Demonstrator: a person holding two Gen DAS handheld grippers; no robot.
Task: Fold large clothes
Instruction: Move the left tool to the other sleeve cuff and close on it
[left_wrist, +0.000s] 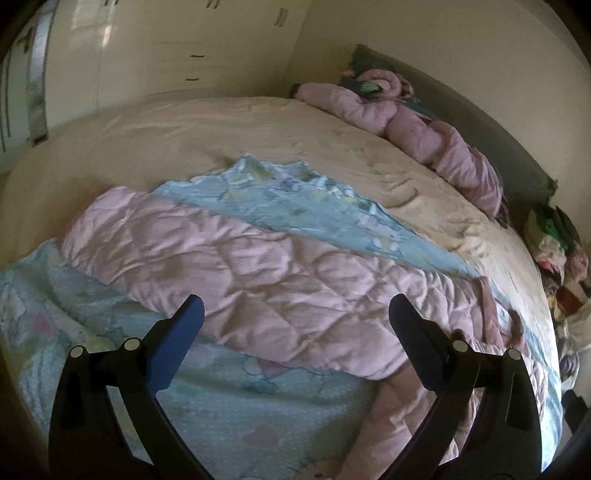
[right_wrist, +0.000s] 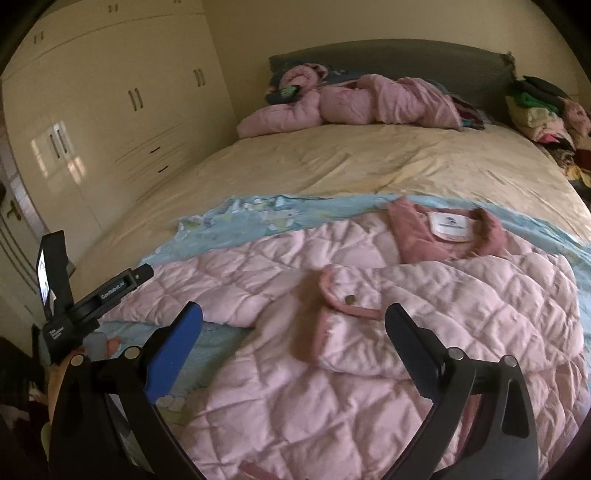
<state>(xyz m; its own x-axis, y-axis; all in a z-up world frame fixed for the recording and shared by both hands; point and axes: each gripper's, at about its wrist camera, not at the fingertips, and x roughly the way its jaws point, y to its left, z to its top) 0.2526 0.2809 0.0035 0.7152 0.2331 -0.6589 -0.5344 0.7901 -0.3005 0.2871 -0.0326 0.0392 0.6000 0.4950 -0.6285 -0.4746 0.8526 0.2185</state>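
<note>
A pale pink quilted jacket (right_wrist: 388, 332) lies spread on a light blue printed sheet (right_wrist: 258, 218) on the bed. Its darker pink collar with a white label (right_wrist: 448, 225) points toward the headboard, and one sleeve is folded across its front with a snap cuff (right_wrist: 347, 301). In the left wrist view the jacket's other sleeve (left_wrist: 240, 266) stretches across the blue sheet (left_wrist: 295, 206). My left gripper (left_wrist: 295, 310) is open and empty above this sleeve. My right gripper (right_wrist: 293, 314) is open and empty above the jacket's front. The left gripper's body (right_wrist: 81, 306) shows at the left of the right wrist view.
A second pink padded garment (right_wrist: 351, 99) lies bunched at the grey headboard (right_wrist: 406, 55). A pile of mixed clothes (right_wrist: 546, 110) sits at the bed's right side. Cream wardrobes (right_wrist: 110, 92) stand to the left. The bed's cream cover (right_wrist: 351, 162) lies beyond the blue sheet.
</note>
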